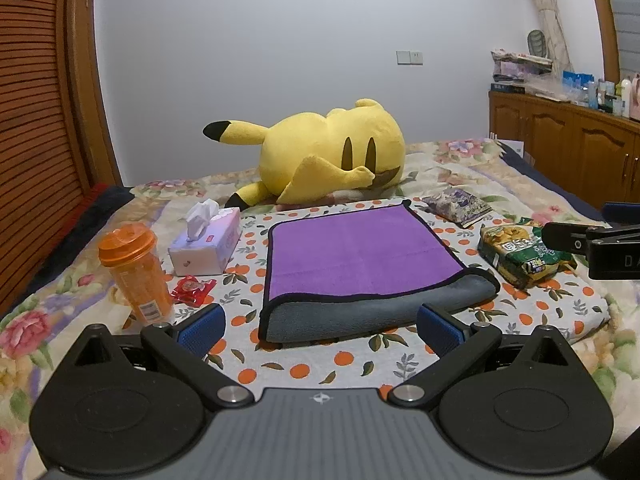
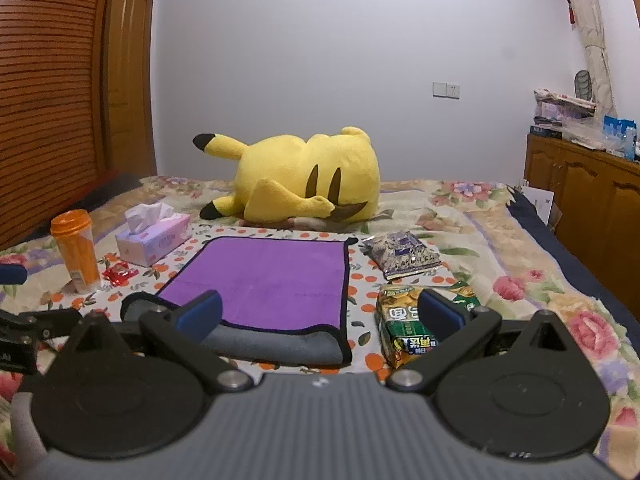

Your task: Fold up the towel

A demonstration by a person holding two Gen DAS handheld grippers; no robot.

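A purple towel [image 1: 356,254] with black trim and a grey underside lies on the orange-print cloth [image 1: 532,312] on the bed. Its near edge is folded over, showing a grey roll. My left gripper [image 1: 320,328] is open and empty, hovering just in front of that near edge. The towel also shows in the right wrist view [image 2: 272,276]. My right gripper [image 2: 320,316] is open and empty, in front of the towel's near right corner. Its arm shows at the right edge of the left wrist view [image 1: 580,246].
A yellow plush toy [image 1: 332,152] lies behind the towel. An orange bottle [image 1: 136,272], a tissue box [image 1: 206,246] and a red wrapper [image 1: 192,289] sit left of it. A green snack bag [image 1: 524,254] and a purple packet [image 1: 458,205] sit right. Wooden cabinets [image 1: 568,148] stand at far right.
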